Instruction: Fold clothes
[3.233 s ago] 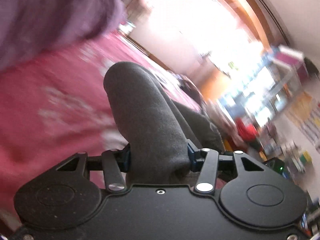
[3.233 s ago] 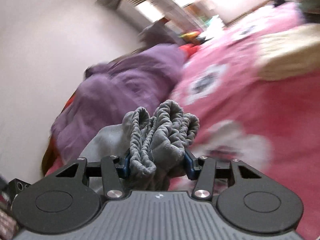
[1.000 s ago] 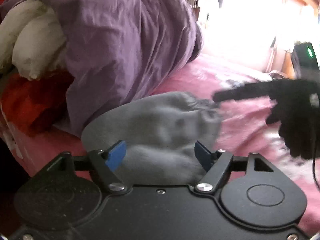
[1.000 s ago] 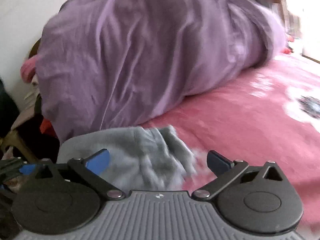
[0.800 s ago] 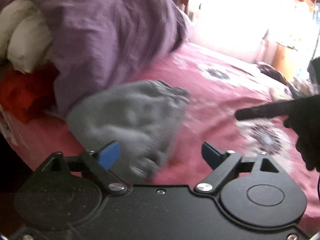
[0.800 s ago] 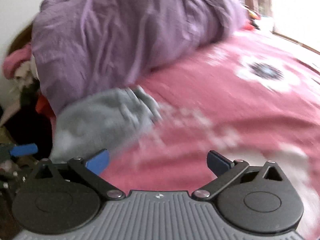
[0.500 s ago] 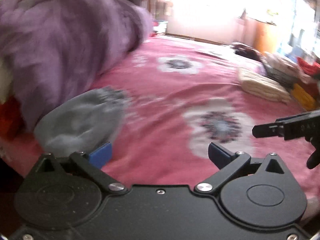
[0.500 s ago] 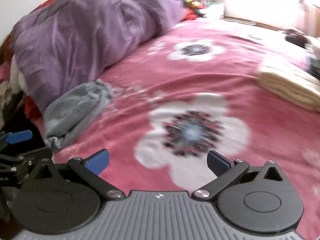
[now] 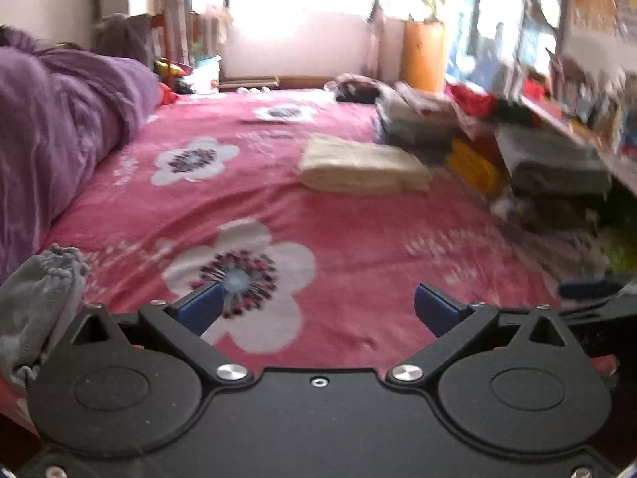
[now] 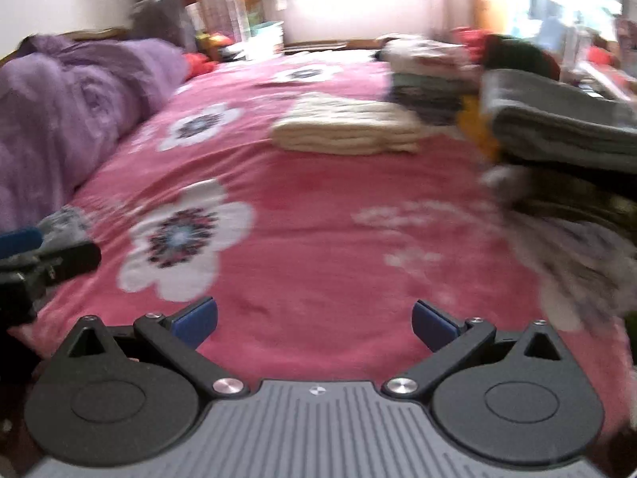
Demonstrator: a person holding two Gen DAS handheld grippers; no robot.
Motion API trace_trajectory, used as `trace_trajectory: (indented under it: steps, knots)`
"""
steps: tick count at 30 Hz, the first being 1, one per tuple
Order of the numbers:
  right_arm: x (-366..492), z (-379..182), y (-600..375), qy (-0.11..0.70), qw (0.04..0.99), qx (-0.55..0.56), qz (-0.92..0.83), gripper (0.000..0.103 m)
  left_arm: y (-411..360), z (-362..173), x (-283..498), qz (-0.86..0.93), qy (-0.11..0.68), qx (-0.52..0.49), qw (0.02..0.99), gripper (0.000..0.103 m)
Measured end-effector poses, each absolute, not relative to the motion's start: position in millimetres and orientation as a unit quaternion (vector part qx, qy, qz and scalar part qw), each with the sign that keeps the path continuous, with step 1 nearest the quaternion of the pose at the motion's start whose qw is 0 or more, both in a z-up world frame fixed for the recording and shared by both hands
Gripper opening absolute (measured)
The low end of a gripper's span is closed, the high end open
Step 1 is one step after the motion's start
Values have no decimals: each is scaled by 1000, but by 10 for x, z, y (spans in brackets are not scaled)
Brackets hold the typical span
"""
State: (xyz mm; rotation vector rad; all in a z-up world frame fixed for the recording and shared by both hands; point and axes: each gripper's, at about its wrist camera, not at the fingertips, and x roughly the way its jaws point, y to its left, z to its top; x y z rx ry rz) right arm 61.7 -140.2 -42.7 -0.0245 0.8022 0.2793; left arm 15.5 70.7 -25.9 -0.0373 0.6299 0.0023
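A folded grey garment (image 9: 38,298) lies at the near left corner of the pink flowered bed (image 9: 350,223), beside the purple duvet; the right wrist view shows the grey garment (image 10: 65,221) at its far left. My left gripper (image 9: 316,306) is open over the bedspread with nothing between its blue pads. My right gripper (image 10: 314,320) is open too, empty, low above the bed. A cream folded garment (image 9: 360,167) rests mid-bed, also the cream folded garment (image 10: 346,129) ahead of the right gripper.
A purple duvet (image 9: 59,135) is heaped along the left side. Stacks of folded and loose clothes (image 9: 529,159) crowd the right edge; a grey folded pile (image 10: 557,123) sits close on the right. An orange cabinet (image 9: 424,55) stands by the bright window.
Both grippers let go of the grey garment, leaving it by the duvet, then swung right toward the middle of the bed. Jaws went from shut on cloth to open.
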Motion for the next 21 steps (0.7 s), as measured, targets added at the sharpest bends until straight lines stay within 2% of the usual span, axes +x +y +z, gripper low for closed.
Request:
trace_trajectory:
  steps: [10, 21]
  knots:
    - [375, -458, -2116, 396, 914, 49, 68, 103, 59, -291, 96, -45, 322, 7, 946, 102]
    - [139, -290, -2147, 358, 932, 16, 56, 103, -48, -265, 11, -43, 320, -1, 947, 102]
